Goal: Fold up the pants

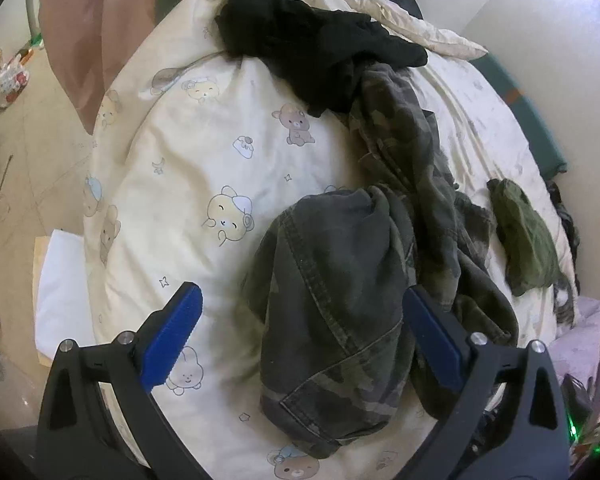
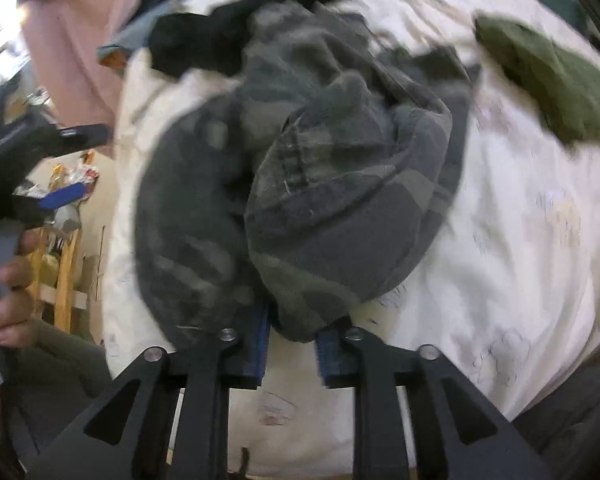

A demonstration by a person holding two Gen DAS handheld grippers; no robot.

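Observation:
Camouflage pants (image 1: 340, 300) lie crumpled on the cream bear-print bed cover (image 1: 188, 168), one part doubled over toward me and a leg trailing away up the bed. My left gripper (image 1: 300, 294) hovers over that doubled part, jaws wide open, nothing pinched. In the blurred right wrist view the pants (image 2: 320, 184) bunch down into my right gripper (image 2: 294, 340), whose blue pads (image 2: 260, 344) stand close together with a fold of the fabric filling the gap between them. A hand (image 2: 8, 280) holds the left gripper at the left edge of that view.
A black garment (image 1: 312, 48) lies at the far end of the pants. An olive green piece (image 1: 528, 236) sits on the cover to the right. Pink cloth (image 1: 84, 28) hangs at the bed's left side, above a floor with clutter (image 1: 4, 80).

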